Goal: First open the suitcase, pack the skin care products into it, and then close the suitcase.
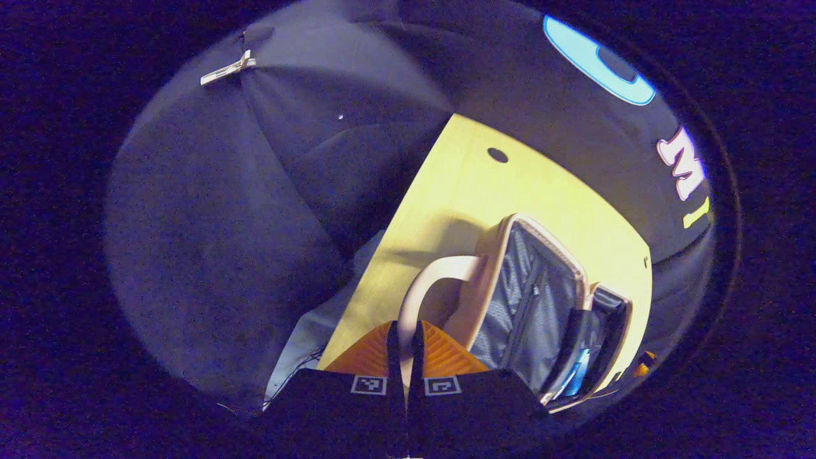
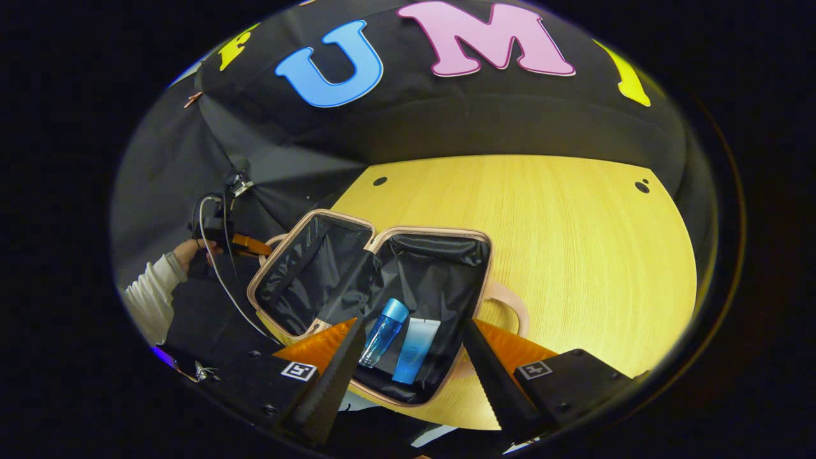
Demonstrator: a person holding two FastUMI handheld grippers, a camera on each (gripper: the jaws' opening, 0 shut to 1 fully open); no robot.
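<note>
my left gripper point(image 1: 407, 357) is pinched closed on the suitcase's lid handle point(image 1: 426, 287), low centre. my right gripper point(image 2: 408, 357) hangs wide apart, empty, over the open suitcase point(image 2: 376, 280), where a blue bottle point(image 2: 383, 331) and tube point(image 2: 415, 349) lie side by side.

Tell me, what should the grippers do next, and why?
Probably swing the lid shut. The blue bottle and the pale tube already lie inside the open suitcase, and the left gripper is pinched on the lid's handle. The right gripper hangs open above.
</note>
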